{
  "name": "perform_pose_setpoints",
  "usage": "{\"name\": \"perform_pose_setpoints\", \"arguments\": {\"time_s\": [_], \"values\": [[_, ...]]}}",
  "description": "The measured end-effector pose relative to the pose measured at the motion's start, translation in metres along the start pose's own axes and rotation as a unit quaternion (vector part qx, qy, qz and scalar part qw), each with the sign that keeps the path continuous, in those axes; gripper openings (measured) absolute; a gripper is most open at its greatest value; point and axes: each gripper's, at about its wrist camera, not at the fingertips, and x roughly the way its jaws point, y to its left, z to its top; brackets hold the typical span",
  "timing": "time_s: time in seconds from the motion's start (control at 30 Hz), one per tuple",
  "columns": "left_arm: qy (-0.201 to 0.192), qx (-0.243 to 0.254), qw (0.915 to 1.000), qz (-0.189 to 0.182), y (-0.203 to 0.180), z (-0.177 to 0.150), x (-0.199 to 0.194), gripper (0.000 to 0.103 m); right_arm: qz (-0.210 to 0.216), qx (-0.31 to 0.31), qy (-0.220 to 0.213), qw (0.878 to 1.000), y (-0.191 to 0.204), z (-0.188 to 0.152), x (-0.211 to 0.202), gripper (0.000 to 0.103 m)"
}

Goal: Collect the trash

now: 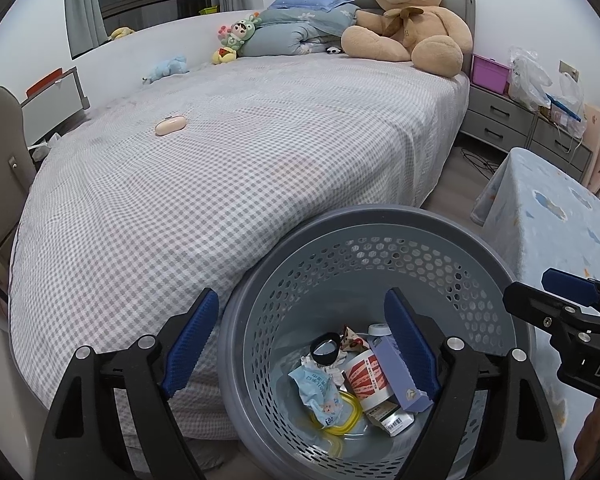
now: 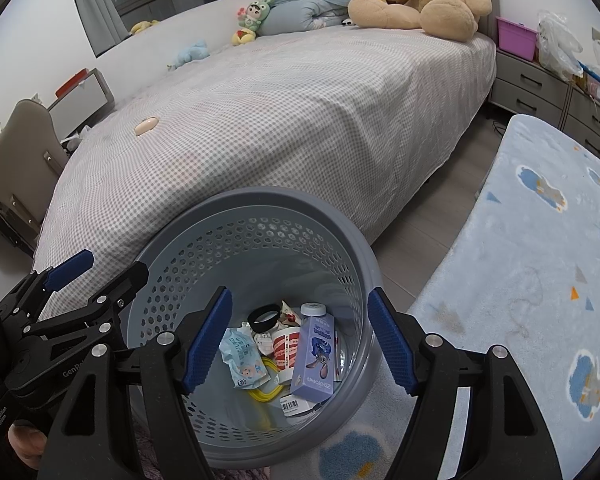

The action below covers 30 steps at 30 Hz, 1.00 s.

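A grey perforated trash basket (image 2: 256,216) stands on the floor against the foot of a bed with a checked cover (image 2: 300,100), beside a pale blue rug (image 2: 540,260). Both claws hover over its mouth, angled down into it. The left claw (image 1: 304,344) is spread wide with nothing between its blue pads; the right claw (image 2: 300,344) is also well open and holds nothing.

The trash already lies at the bottom of the basket: a lilac carton (image 2: 313,356), a red-and-white paper cup (image 2: 286,350), a crumpled blue wrapper (image 2: 242,354), a black ring-shaped object (image 2: 263,316) and a yellow loop (image 2: 266,392) under the pile.

The carton probably handles as light, thin card that dents under a hard squeeze; its flat long sides look like the safest place to pinch. Its long axis runs from the near side of the basket to the far side, white cap end towards the bed. The cup lies beside it on its side, also likely light and crushable. The wrapper looks soft and slippery, best taken by a raised fold
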Motion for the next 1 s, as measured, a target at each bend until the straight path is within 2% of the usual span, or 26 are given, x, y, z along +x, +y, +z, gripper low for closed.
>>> {"name": "perform_pose_setpoints", "arguments": {"time_s": [1.0], "values": [[-0.001, -0.003, 1.0, 0.008, 0.0021, -0.0011, 0.0021, 0.081, -0.001, -0.001, 0.001, 1.0, 0.0005, 0.0002, 0.0008, 0.069]]}}
